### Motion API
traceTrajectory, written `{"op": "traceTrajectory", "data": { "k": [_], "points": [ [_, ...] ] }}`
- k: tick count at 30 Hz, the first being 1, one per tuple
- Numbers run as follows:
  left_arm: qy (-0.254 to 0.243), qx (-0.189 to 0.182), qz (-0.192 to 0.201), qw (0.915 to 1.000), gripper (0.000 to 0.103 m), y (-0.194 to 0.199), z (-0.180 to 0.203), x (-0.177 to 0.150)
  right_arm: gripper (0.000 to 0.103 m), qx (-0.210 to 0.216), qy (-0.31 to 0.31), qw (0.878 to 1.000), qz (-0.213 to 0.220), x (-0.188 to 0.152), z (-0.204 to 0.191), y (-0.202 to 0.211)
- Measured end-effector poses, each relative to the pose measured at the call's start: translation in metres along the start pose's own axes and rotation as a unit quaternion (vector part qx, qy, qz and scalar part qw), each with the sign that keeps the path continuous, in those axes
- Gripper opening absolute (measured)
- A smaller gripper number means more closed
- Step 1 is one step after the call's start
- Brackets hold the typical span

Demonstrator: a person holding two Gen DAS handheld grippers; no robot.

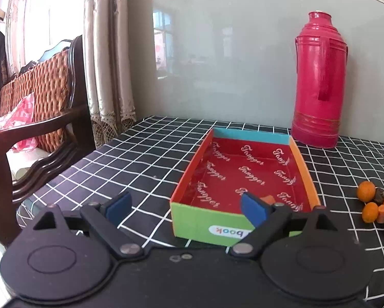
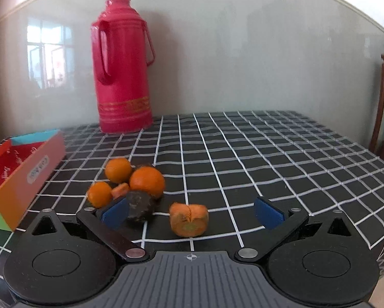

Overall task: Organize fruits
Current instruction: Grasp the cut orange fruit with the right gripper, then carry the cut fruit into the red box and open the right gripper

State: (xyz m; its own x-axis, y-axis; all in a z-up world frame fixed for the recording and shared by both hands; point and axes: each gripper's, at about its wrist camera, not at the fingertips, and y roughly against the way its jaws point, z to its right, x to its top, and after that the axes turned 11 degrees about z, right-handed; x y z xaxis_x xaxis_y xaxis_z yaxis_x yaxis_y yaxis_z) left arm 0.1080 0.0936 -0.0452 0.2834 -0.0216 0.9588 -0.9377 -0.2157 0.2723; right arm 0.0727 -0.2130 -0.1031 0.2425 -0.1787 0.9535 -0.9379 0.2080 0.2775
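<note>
Left wrist view: the left tongs (image 1: 188,208) hang spread wide above the checked tabletop (image 1: 140,159), pinching nothing. Their right pad sits over the near end of an open cardboard box (image 1: 305,169) with a red printed lining, green near wall, orange side walls and blue far wall. A small orange piece (image 1: 267,199) shows inside the box just behind that pad. A tall pink thermos (image 1: 319,82) stands at the far right against the pale wall. At the right edge, well apart from the box, lies a cluster of oranges (image 1: 366,191), dark fruits and a small carrot bit. A wooden sofa (image 1: 38,97) with woven cushions fills the left side by the curtains.

Right wrist view: the right tongs (image 2: 192,213) are spread wide and low over the tabletop, holding nothing. Between the pads, nearer the middle, lies a split carrot chunk (image 2: 189,219), touching neither pad. A dark round fruit (image 2: 140,206) sits just beside the left pad. Behind it are three oranges, the largest (image 2: 147,181) touching the dark fruit, with a small carrot piece (image 2: 120,190) among them. The box lies at the left edge; the thermos stands at the far left centre.
</note>
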Motion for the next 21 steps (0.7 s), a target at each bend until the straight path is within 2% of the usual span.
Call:
{"op": "traceTrajectory", "data": {
  "k": [2, 3, 4, 6, 10, 15, 19, 21],
  "points": [
    [0.000, 0.003, -0.001, 1.0000, 0.086, -0.001, -0.002, -0.001, 0.103, -0.004, -0.009, 1.000, -0.003, 0.000, 0.002, -0.003],
    [0.001, 0.004, -0.002, 1.0000, 0.086, 0.000, -0.003, -0.002, 0.097, -0.005, -0.011, 1.000, -0.002, 0.000, 0.002, -0.003],
    [0.001, 0.005, -0.002, 1.0000, 0.086, 0.000, -0.004, -0.002, 0.073, -0.006, -0.010, 1.000, -0.004, 0.000, 0.002, -0.005],
    [0.001, 0.007, -0.004, 1.0000, 0.086, -0.001, -0.006, -0.003, 0.038, -0.006, -0.013, 1.000, -0.026, -0.002, 0.003, -0.012],
    [0.002, 0.012, -0.005, 0.9999, 0.086, -0.001, -0.010, -0.004, 0.038, -0.004, -0.033, 0.998, -0.052, -0.005, 0.007, -0.022],
    [0.009, 0.021, -0.009, 0.9997, 0.087, -0.002, -0.016, -0.005, 0.037, 0.006, -0.037, 0.998, -0.051, -0.006, 0.005, -0.022],
    [0.021, 0.032, -0.012, 0.9992, 0.087, -0.002, -0.027, -0.005, 0.037, 0.012, -0.027, 0.999, -0.019, 0.000, -0.002, -0.012],
    [0.026, 0.041, -0.012, 0.9987, 0.088, -0.001, -0.034, -0.006, 0.037, 0.031, -0.024, 0.999, -0.002, 0.004, -0.010, -0.005]
  ]
}}
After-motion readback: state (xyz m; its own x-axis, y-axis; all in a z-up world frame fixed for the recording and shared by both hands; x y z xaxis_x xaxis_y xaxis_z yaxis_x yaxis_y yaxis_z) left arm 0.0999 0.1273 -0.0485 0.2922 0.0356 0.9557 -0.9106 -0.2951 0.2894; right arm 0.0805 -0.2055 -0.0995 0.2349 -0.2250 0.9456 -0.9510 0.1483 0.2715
